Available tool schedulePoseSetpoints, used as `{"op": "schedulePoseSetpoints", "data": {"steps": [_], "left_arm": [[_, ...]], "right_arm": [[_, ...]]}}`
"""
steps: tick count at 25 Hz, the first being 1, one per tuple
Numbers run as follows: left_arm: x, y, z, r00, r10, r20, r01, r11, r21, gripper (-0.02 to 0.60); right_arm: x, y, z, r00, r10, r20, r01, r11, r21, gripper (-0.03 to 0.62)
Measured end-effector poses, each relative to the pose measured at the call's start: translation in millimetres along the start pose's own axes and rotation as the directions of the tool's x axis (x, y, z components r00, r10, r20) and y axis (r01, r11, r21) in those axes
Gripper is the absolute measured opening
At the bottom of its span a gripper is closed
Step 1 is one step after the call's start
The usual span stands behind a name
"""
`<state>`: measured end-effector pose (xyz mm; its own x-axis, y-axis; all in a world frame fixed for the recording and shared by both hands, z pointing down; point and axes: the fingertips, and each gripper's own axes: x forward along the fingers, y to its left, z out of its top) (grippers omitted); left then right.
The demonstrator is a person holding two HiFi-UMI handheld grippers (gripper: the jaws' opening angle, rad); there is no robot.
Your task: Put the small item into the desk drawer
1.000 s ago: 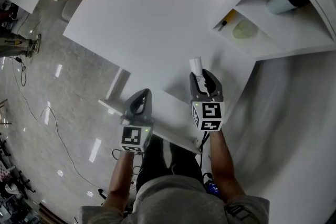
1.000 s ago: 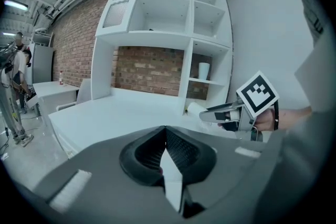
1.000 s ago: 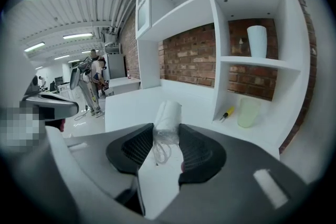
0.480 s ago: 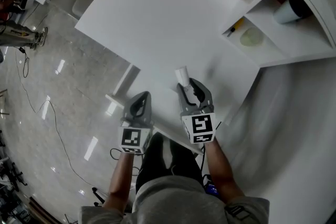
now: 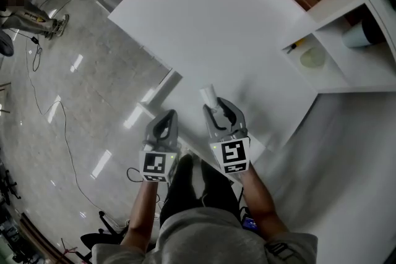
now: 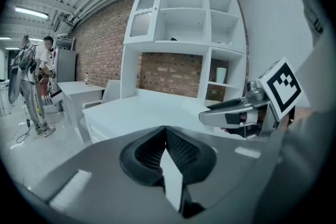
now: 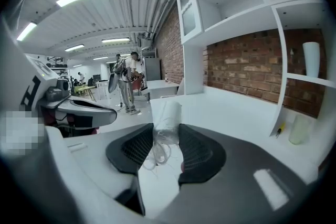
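Steadily the right gripper (image 5: 216, 113), clamping the small white plastic-wrapped roll (image 5: 208, 96), is drifting lower-left over the white desk (image 5: 235, 28) — drawer-bound, probably — while the left gripper (image 5: 164, 123) is carrying nothing, jaws together.

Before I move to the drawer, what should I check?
1. Roll held: ok, the right gripper is clamped on it.
2. Left gripper free: ok, shut, with nothing between the jaws.
3. Drawer open: cannot tell, no drawer is clearly in view.
4. Threads on the roll: not ok, they dangle at the jaws and might snag.
5. Grippers apart: ok, side by side and not touching.
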<state>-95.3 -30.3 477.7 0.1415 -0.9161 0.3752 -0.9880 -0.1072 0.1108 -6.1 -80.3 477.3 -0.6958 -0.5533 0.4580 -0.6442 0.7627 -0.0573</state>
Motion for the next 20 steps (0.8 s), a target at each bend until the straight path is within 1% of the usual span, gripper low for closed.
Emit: {"op": "schedulePoseSetpoints", "data": {"steps": [10,20], "left_arm": [[-21,41,-29,0.996,0.085,-0.025,-0.086,0.995,-0.054,0.012],[-20,68,-66,0.988,0.138,-0.072,-0.146,0.983,-0.113,0.012]], "right_arm": [[38,57,-23,0.989,0.132,-0.062,-0.136,0.989,-0.062,0.158],[80,72,-60,0.969,0.196,-0.149,-0.21,0.974,-0.084,0.158]]}}
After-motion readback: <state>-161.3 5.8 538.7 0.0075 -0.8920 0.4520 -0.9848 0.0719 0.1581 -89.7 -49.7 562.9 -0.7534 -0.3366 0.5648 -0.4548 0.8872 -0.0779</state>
